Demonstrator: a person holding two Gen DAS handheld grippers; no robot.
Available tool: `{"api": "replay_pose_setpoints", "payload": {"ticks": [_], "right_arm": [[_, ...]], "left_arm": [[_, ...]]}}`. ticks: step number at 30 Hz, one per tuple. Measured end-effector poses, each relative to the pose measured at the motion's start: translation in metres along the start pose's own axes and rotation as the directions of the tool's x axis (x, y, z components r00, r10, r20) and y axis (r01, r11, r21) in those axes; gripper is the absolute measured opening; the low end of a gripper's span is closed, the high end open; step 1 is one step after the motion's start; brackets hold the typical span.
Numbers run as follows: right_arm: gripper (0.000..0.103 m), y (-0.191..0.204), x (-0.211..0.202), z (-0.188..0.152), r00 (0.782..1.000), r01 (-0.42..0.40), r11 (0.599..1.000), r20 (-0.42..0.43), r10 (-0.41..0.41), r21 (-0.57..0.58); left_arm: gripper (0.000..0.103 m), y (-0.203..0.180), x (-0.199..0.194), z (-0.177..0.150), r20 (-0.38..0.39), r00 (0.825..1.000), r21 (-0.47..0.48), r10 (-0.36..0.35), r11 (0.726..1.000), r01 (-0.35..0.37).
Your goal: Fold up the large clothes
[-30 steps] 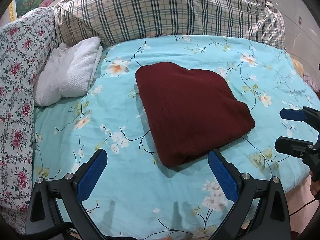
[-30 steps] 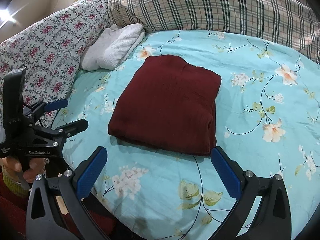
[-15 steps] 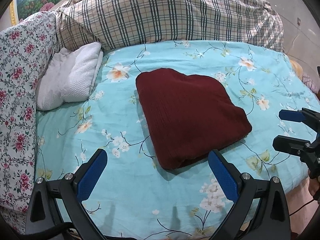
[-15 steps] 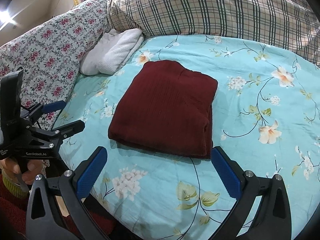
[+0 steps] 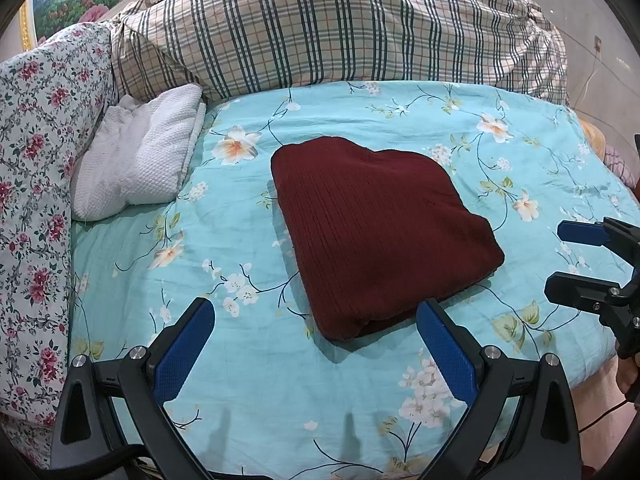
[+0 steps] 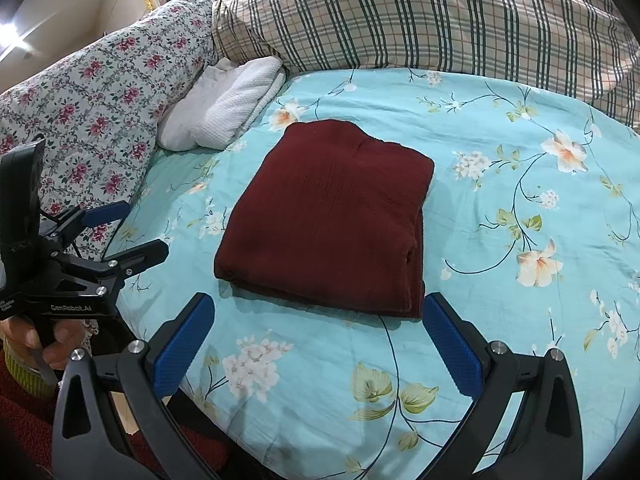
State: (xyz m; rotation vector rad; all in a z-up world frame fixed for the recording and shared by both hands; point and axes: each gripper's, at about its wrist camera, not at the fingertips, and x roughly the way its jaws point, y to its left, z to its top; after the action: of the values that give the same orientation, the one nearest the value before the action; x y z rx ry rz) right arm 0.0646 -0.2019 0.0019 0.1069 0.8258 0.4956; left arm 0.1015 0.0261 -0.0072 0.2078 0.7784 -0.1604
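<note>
Backing off: over the last second both grippers drew away from the dark red ribbed knit garment (image 5: 380,236), which shrank in both wrist views and slid further ahead of the fingers. Left gripper (image 5: 316,344) sat with jaws spread wide, nothing between them; the garment's near corner lay just ahead of its right finger, apart from it. Right gripper (image 6: 318,340) likewise had jaws wide apart and empty, with the garment's near edge just ahead, not touching. The garment lay as a compact folded stack, flat on the turquoise floral bedsheet (image 5: 248,392), edges roughly squared, layers visible along the side nearest the right gripper. A white textured towel (image 5: 140,160) sat well beyond, to the left. Judgement: folding looked finished, retreat implied release was done; no further grasp seemed needed unless the stack needed squaring.
</note>
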Motion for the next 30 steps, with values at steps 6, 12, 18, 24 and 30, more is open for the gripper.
{"api": "replay_pose_setpoints", "payload": {"ticks": [6, 12, 18, 24, 30], "right_arm": [[0.103, 0.0007, 0.0008, -0.0006, 1.000, 0.000, 1.000, 0.001, 0.000, 0.001], [0.103, 0.0001, 0.0017, 0.0001, 1.000, -0.003, 1.000, 0.002, 0.003, 0.003], [0.103, 0.0005, 0.0024, 0.0002, 1.000, -0.003, 1.000, 0.002, 0.003, 0.004], [0.103, 0.0003, 0.0028, 0.0005, 1.000, -0.003, 1.000, 0.002, 0.003, 0.004], [0.103, -0.0003, 0.0026, 0.0011, 1.000, -0.004, 1.000, 0.002, 0.004, 0.004]], "left_arm": [[0.101, 0.0012, 0.0015, 0.0016, -0.001, 1.000, 0.001, 0.000, 1.000, 0.000], [0.101, 0.0013, 0.0024, 0.0021, -0.002, 1.000, 0.002, 0.000, 1.000, 0.000], [0.101, 0.0022, 0.0033, 0.0024, -0.002, 1.000, 0.002, -0.001, 1.000, 0.001], [0.101, 0.0013, 0.0057, 0.0028, -0.005, 1.000, 0.003, -0.002, 1.000, 0.002], [0.101, 0.0013, 0.0057, 0.0030, -0.005, 1.000, 0.002, -0.002, 1.000, 0.002]]}}
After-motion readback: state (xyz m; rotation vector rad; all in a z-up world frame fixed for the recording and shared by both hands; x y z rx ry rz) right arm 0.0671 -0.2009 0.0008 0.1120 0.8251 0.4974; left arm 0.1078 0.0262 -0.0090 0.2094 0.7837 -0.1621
